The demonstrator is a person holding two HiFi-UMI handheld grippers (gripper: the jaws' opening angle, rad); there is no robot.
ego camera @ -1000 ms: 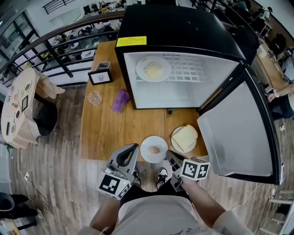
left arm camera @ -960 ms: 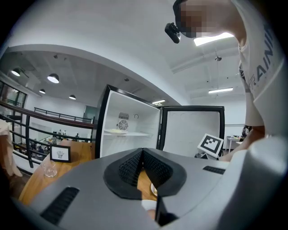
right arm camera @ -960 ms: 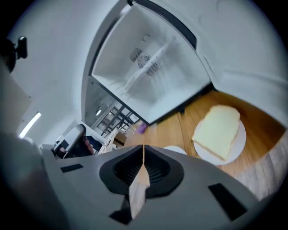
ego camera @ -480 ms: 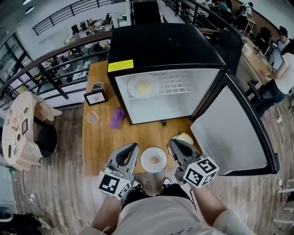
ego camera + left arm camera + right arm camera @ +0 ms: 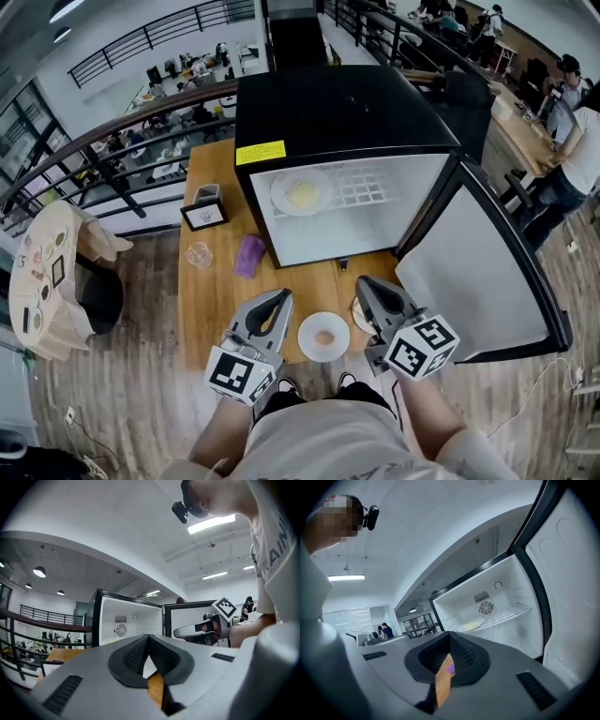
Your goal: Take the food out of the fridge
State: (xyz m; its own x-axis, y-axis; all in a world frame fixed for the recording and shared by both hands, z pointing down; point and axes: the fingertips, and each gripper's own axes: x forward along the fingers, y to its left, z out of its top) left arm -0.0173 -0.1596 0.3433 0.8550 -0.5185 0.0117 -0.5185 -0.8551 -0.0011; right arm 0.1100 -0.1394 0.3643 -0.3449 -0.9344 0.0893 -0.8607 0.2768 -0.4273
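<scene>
Head view shows a black fridge (image 5: 347, 112) on the far right part of the table (image 5: 211, 309), with its door (image 5: 478, 272) swung open to the right. Inside, the food plate (image 5: 301, 193) sits at the left end of the wire shelf (image 5: 375, 187). It holds something pale yellow.

At the table's near edge an egg plate (image 5: 323, 337) lies between the two grippers. A second plate (image 5: 356, 316) is just to its right, mostly hidden under the right gripper (image 5: 364, 283). Toward the left edge are a purple cloth (image 5: 249, 255), a glass (image 5: 198, 254) and a sign holder (image 5: 203, 214).

The left gripper (image 5: 281, 296) is held level over the near edge. In its own view the left gripper (image 5: 148, 637) has its jaws pressed together with nothing between them. The right gripper (image 5: 197, 630) shows beside it, in front of the fridge (image 5: 126, 620).

In the right gripper view the right gripper (image 5: 449, 634) also has its jaws together and empty. It points at the open fridge (image 5: 497, 606), where the food plate (image 5: 471, 626) rests on the shelf (image 5: 511, 613), well apart from both grippers.
</scene>
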